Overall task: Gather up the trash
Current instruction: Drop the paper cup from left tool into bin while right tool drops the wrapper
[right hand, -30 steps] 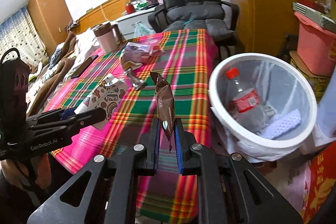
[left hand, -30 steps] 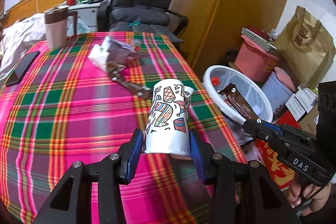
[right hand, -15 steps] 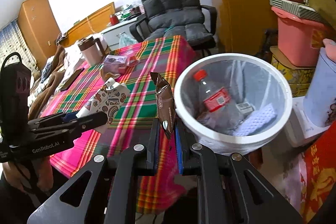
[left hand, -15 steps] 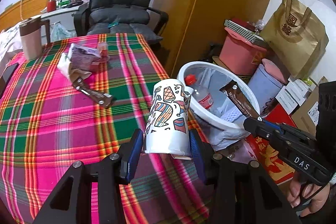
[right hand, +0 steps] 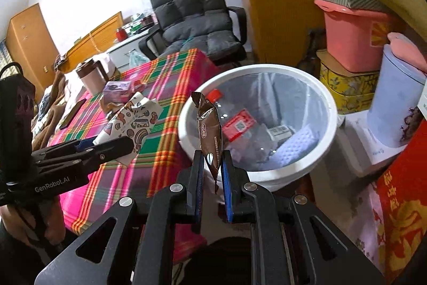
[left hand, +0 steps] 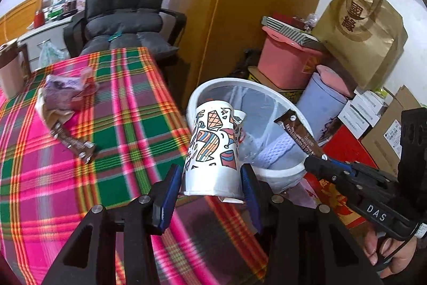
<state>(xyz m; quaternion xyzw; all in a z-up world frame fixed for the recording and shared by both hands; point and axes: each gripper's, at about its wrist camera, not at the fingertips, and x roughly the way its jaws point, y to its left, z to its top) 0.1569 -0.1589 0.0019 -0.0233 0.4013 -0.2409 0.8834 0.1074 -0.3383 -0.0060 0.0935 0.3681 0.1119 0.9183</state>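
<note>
My left gripper (left hand: 212, 179) is shut on a white paper cup (left hand: 213, 148) with coloured drawings, held upside down by the table's right edge, just before the white trash bin (left hand: 210, 87). My right gripper (right hand: 212, 164) is shut on a brown snack wrapper (right hand: 209, 132), held upright at the near rim of the bin (right hand: 256, 68). The bin holds a plastic bottle (right hand: 234, 119) and a white mesh pad (right hand: 296, 146). Each gripper shows in the other's view: the right one (left hand: 317, 164) with the wrapper (left hand: 299, 135), the left one (right hand: 117, 148) with the cup (right hand: 133, 119).
More trash lies on the plaid table (left hand: 80, 151): a brown wrapper (left hand: 72, 143) and a crumpled purple packet (left hand: 61, 92). A mug (right hand: 90, 79) and phone (right hand: 72, 114) sit farther back. A dark chair (left hand: 125, 20) stands behind. Pink tub (right hand: 352, 42), blue container (right hand: 395, 103) and boxes crowd right of the bin.
Both grippers have moved right and forward, off the table towards the bin, each still holding its item. The bin now looms larger and closer in both views.
</note>
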